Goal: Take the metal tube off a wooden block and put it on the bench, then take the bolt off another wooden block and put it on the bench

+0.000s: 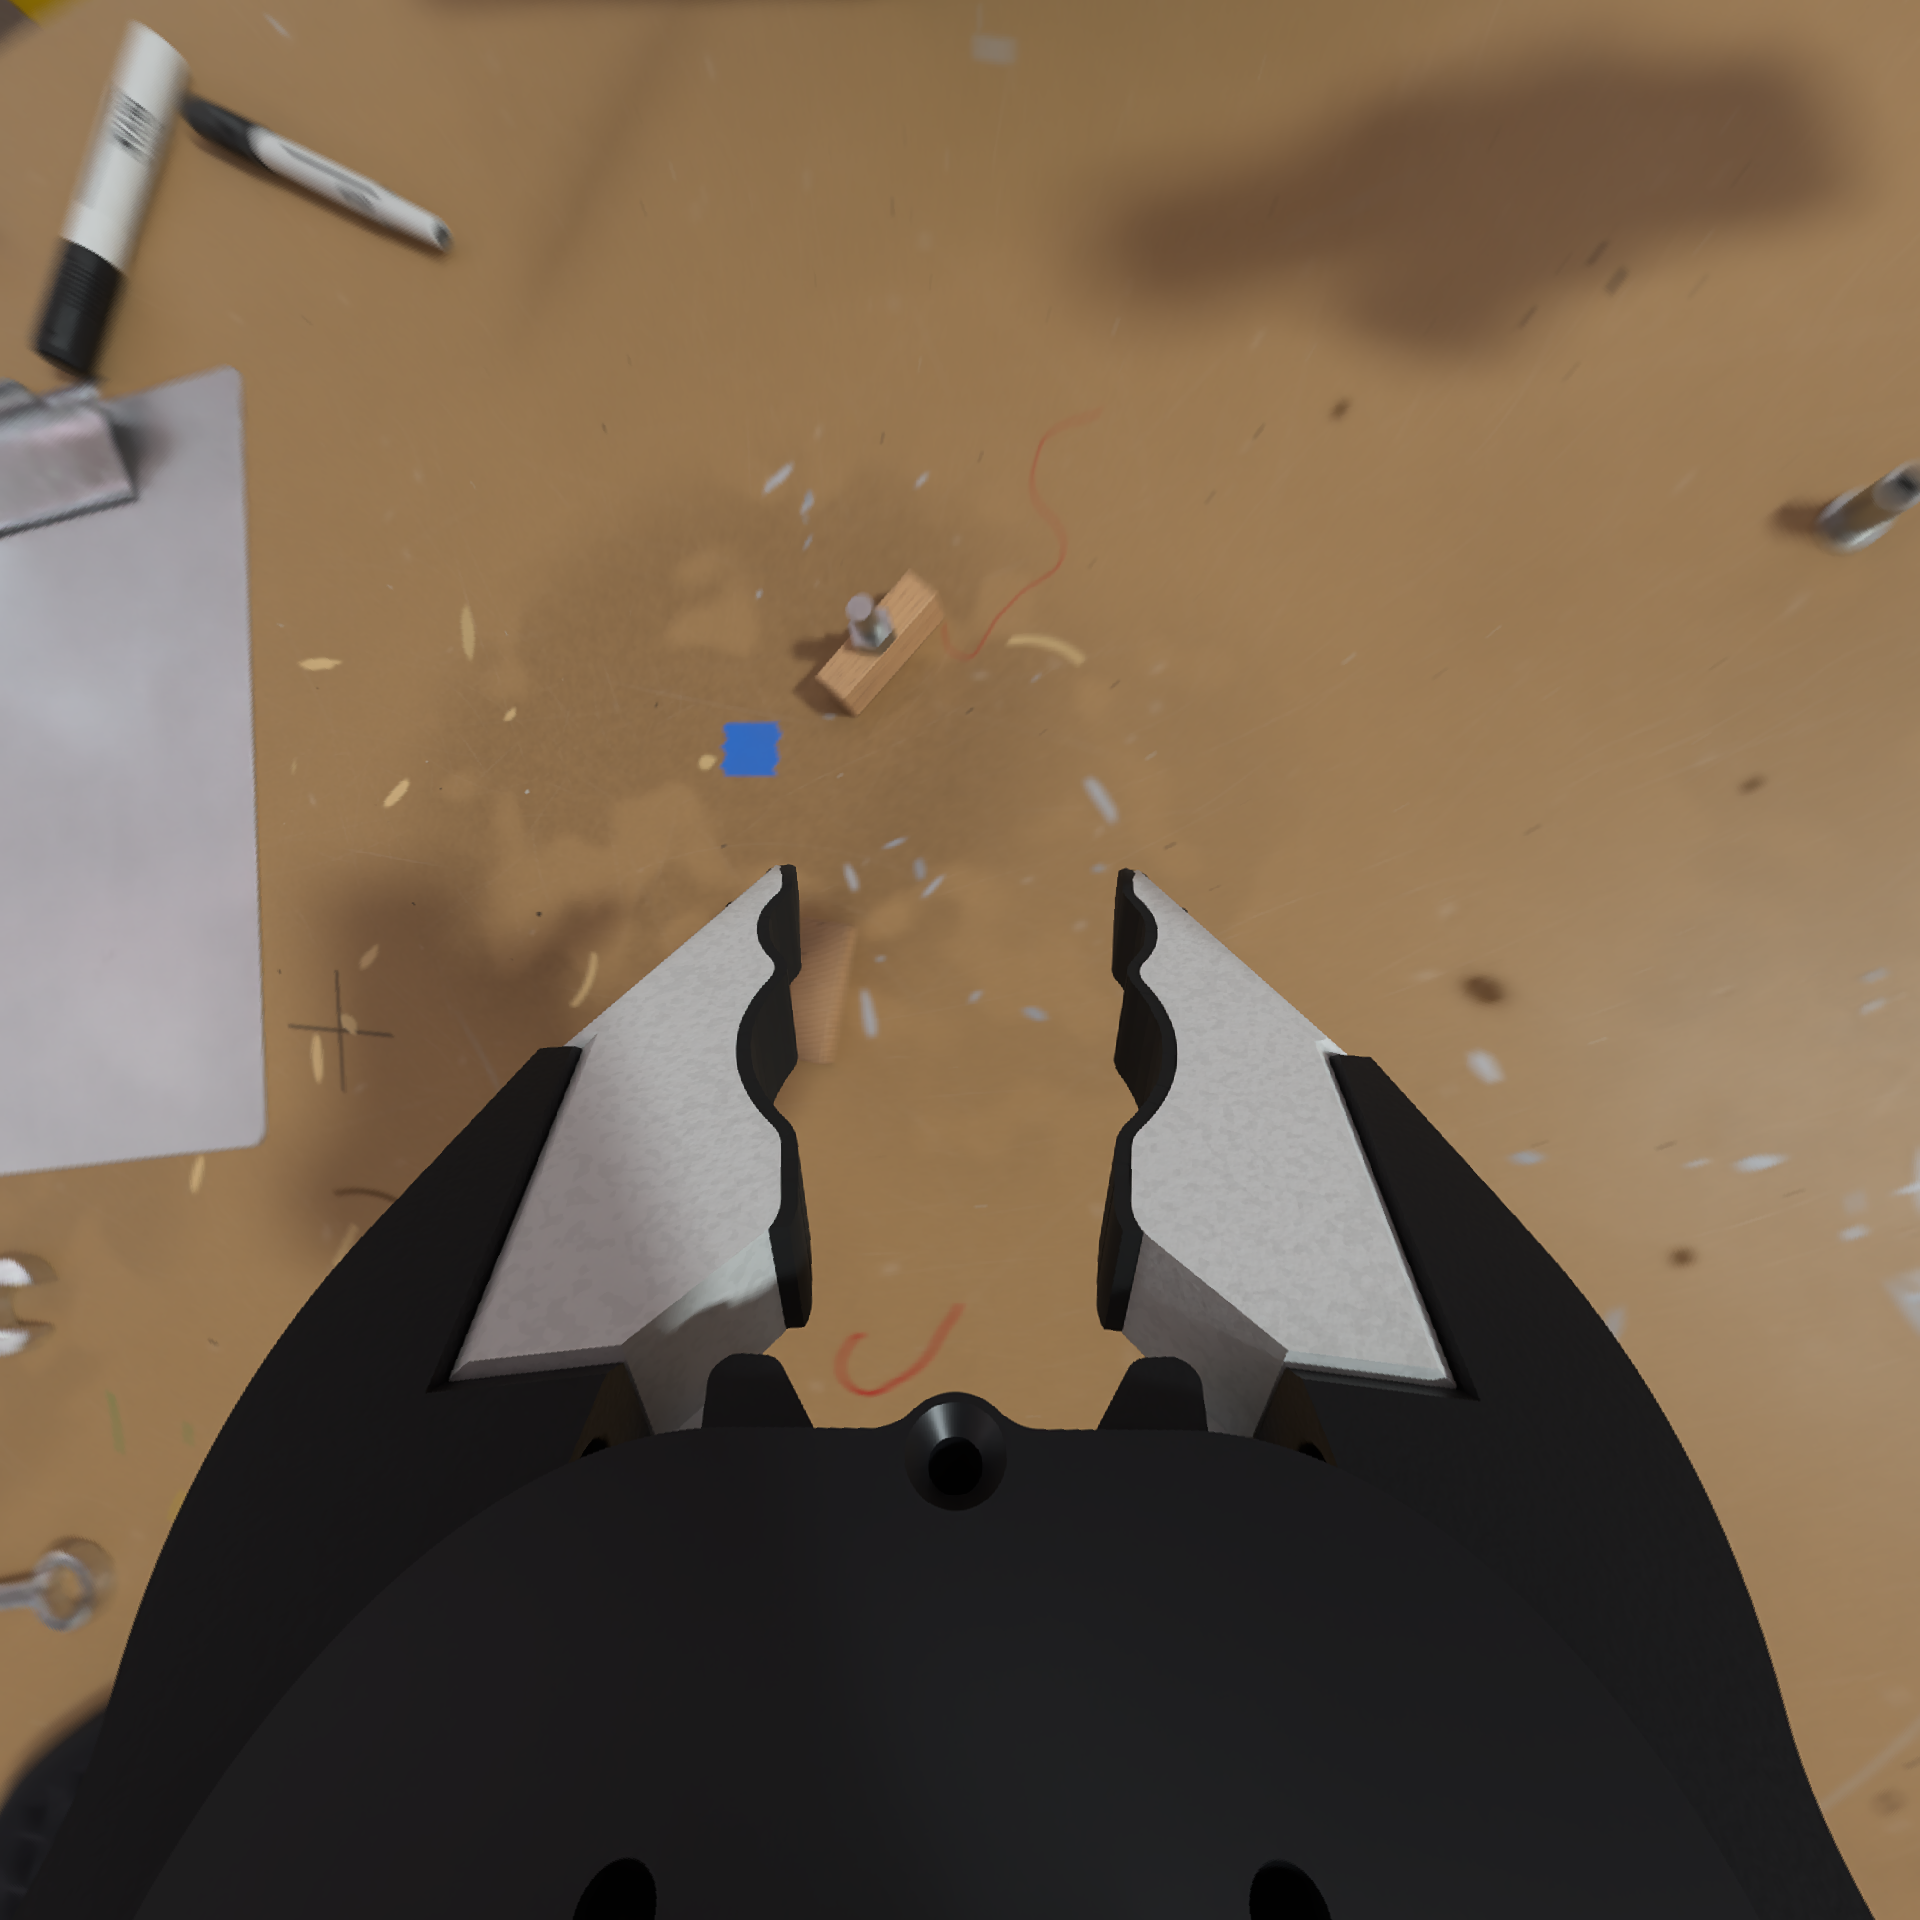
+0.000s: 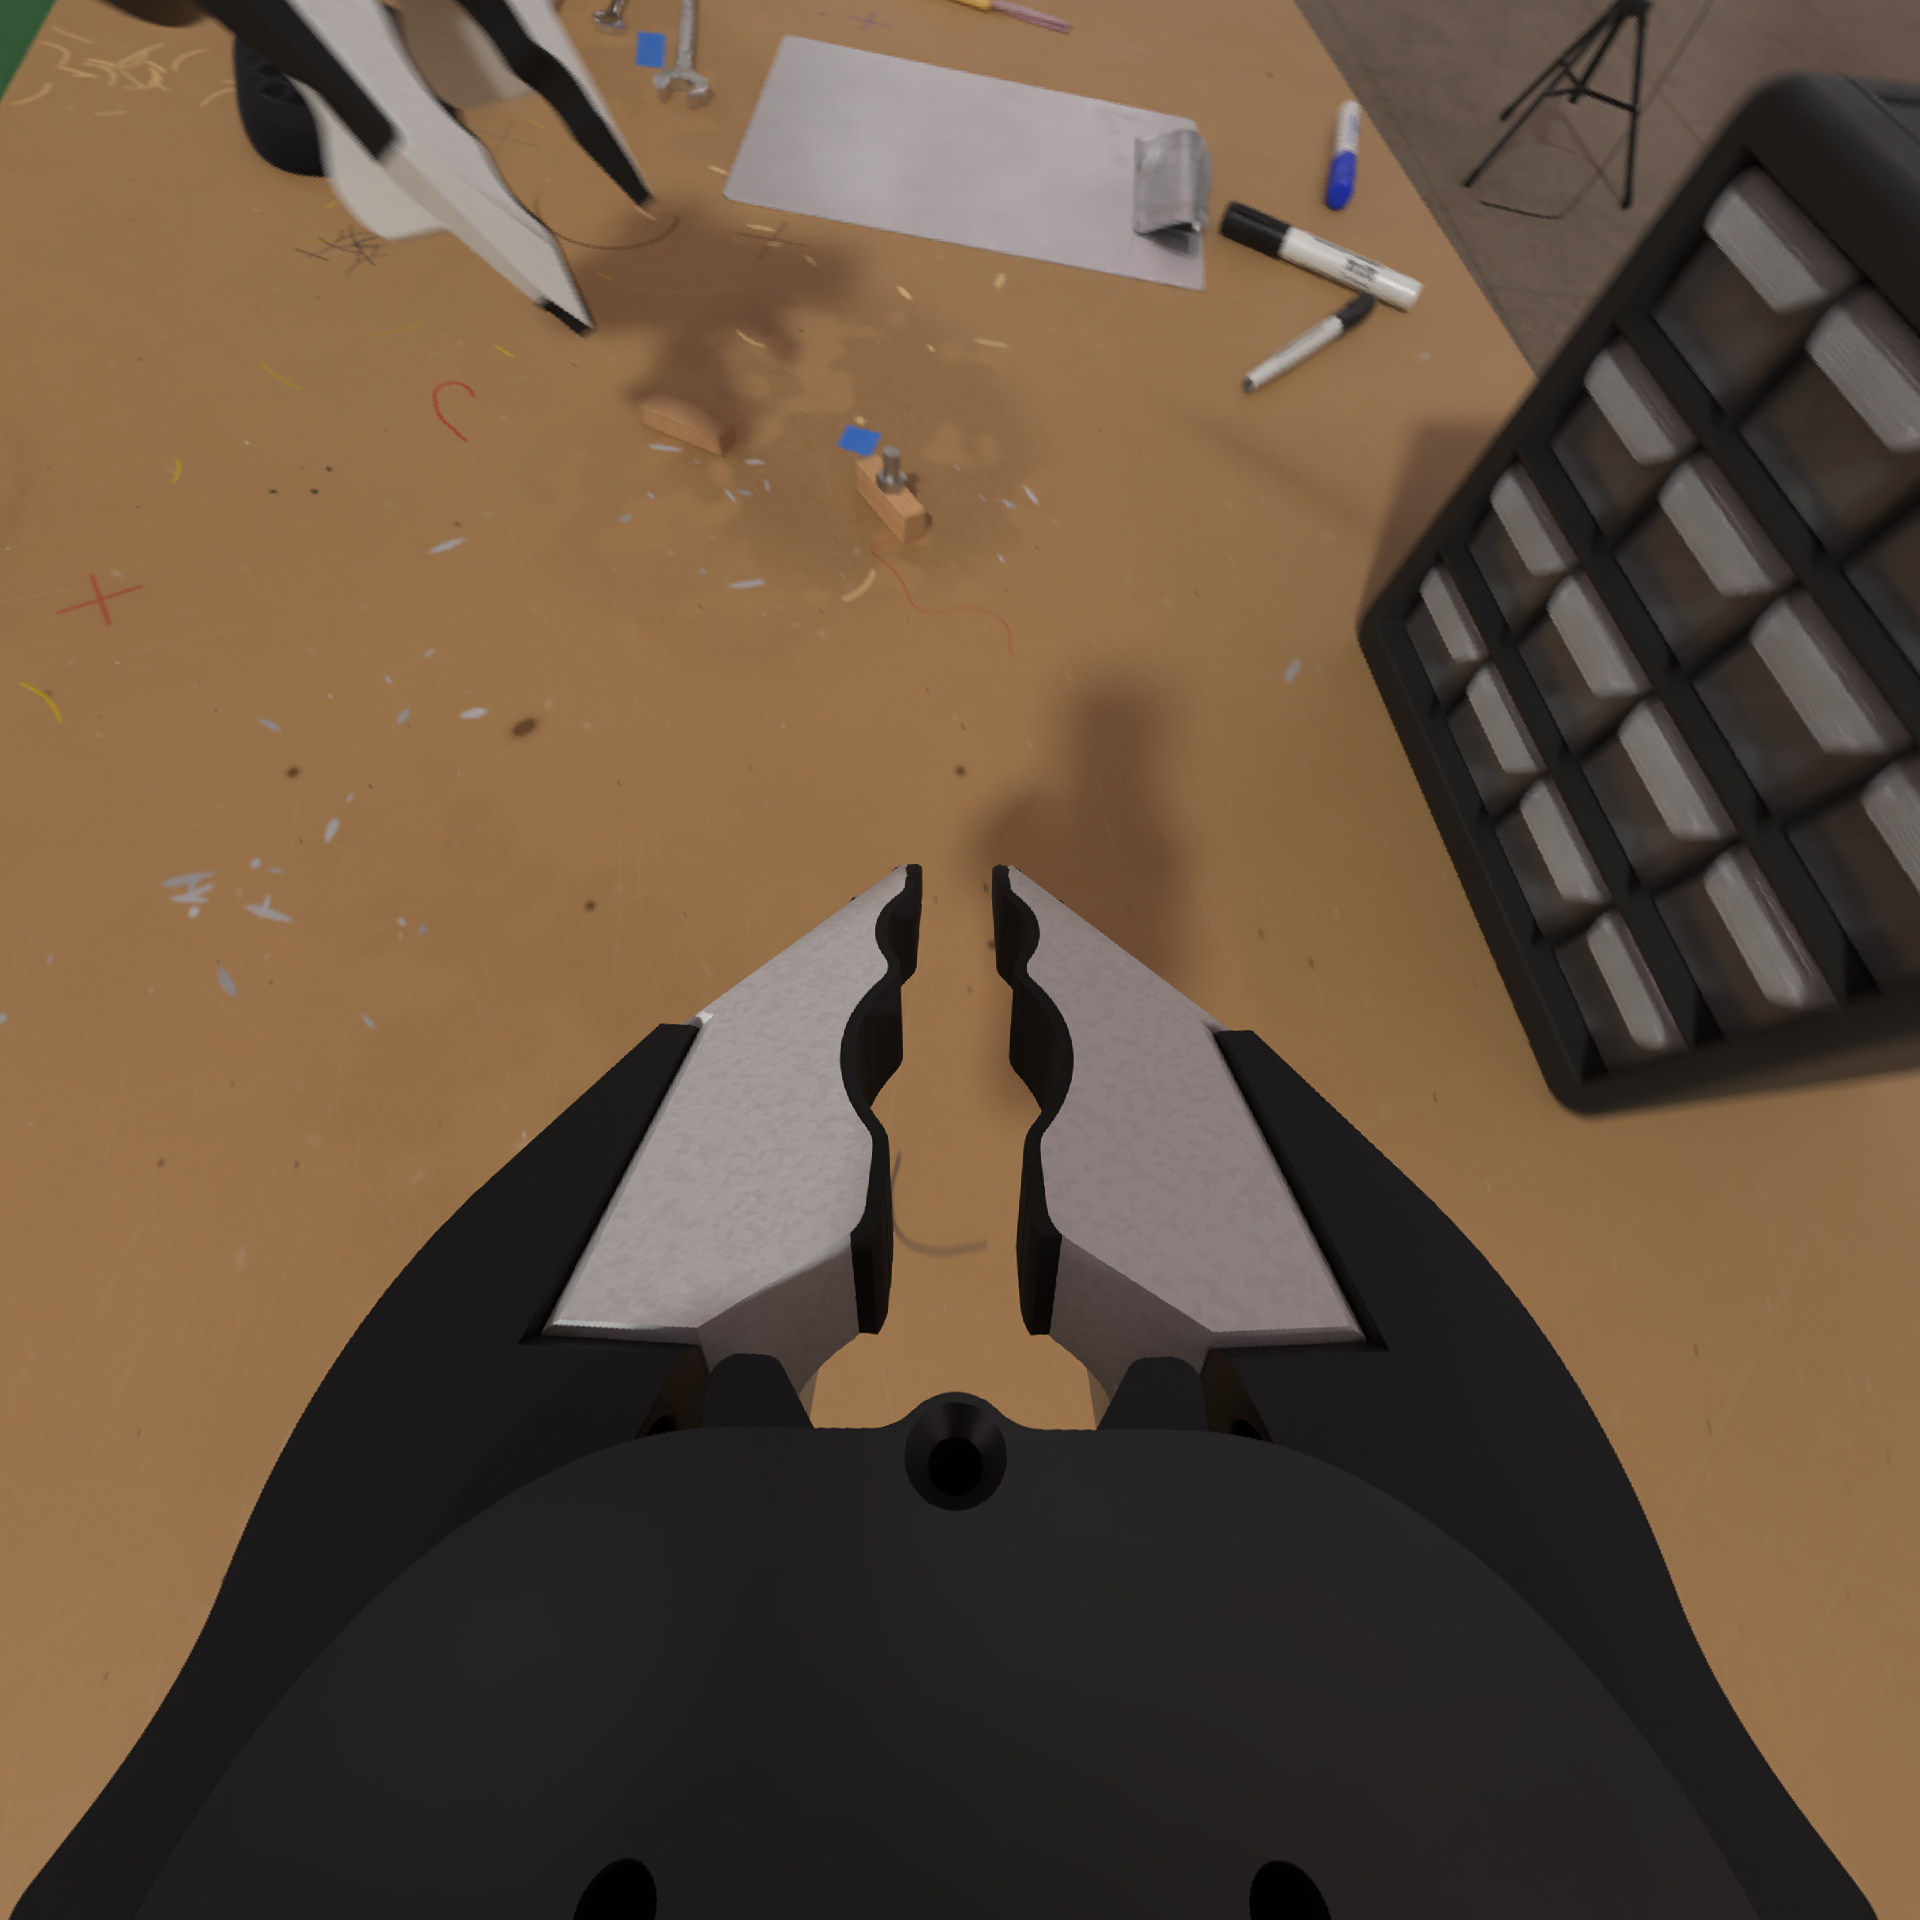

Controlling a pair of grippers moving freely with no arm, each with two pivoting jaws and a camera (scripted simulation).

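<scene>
A grey bolt (image 1: pixel 865 621) stands upright on a small wooden block (image 1: pixel 896 657) ahead of my left gripper (image 1: pixel 956 878), which is open, empty and held above the bench. A second, bare wooden block (image 1: pixel 831 987) lies partly hidden behind its left finger. A metal tube (image 1: pixel 1870 506) lies on the bench at the far right. In the right wrist view the bolt (image 2: pixel 890 470) on its block (image 2: pixel 896 507) and the bare block (image 2: pixel 686 424) lie far ahead. My right gripper (image 2: pixel 956 875) is empty, its jaws a narrow gap apart. The left gripper (image 2: pixel 608 260) hovers over the bare block.
A grey metal sheet with a clip (image 1: pixel 125 779) lies to the left, with markers (image 1: pixel 104 197) beyond it. A blue tape square (image 1: pixel 750 749) sits near the bolt's block. A black parts organizer (image 2: pixel 1662 644) stands at the right. A wrench (image 2: pixel 681 73) lies at the far edge.
</scene>
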